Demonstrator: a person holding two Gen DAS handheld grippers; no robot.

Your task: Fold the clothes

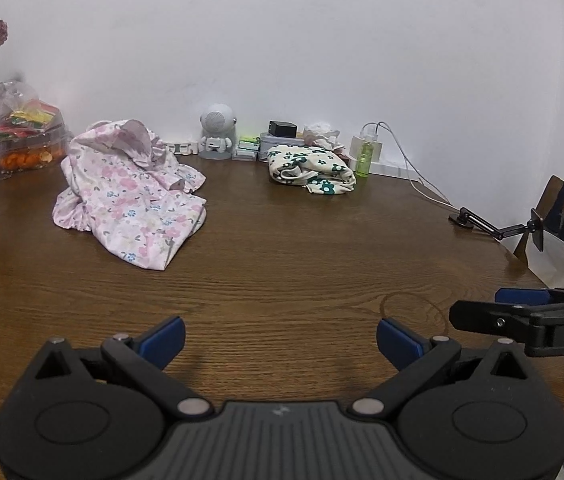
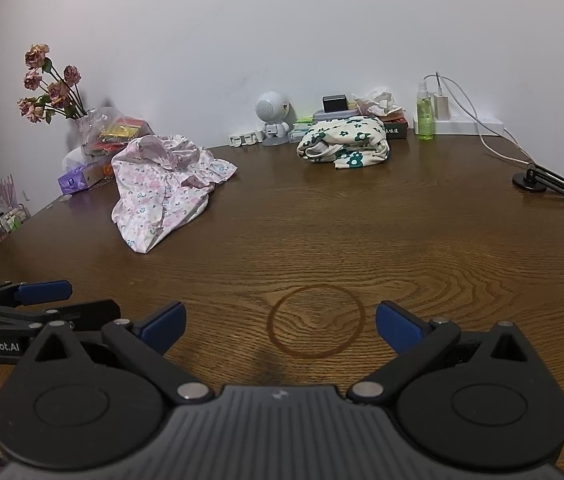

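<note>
Nearest, the left claw [image 1: 280, 338] and right claw [image 2: 280, 322] hover with jaws spread wide, holding nothing, above a brown wood-grain counter [image 2: 402, 240]. A faint ring stain [image 2: 316, 320] shows whole only from the right wrist. Farther back, a crumpled pink floral garment [image 1: 134, 196] lies left; a bundled green-flowered cloth [image 2: 344, 142] lies near the white wall [image 2: 282, 20], folds unclear.

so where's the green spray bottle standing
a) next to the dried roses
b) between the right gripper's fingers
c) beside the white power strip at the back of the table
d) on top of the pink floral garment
c: the green spray bottle stands upright by the white power strip against the wall, far from the pink floral garment and from the open right gripper.
</note>
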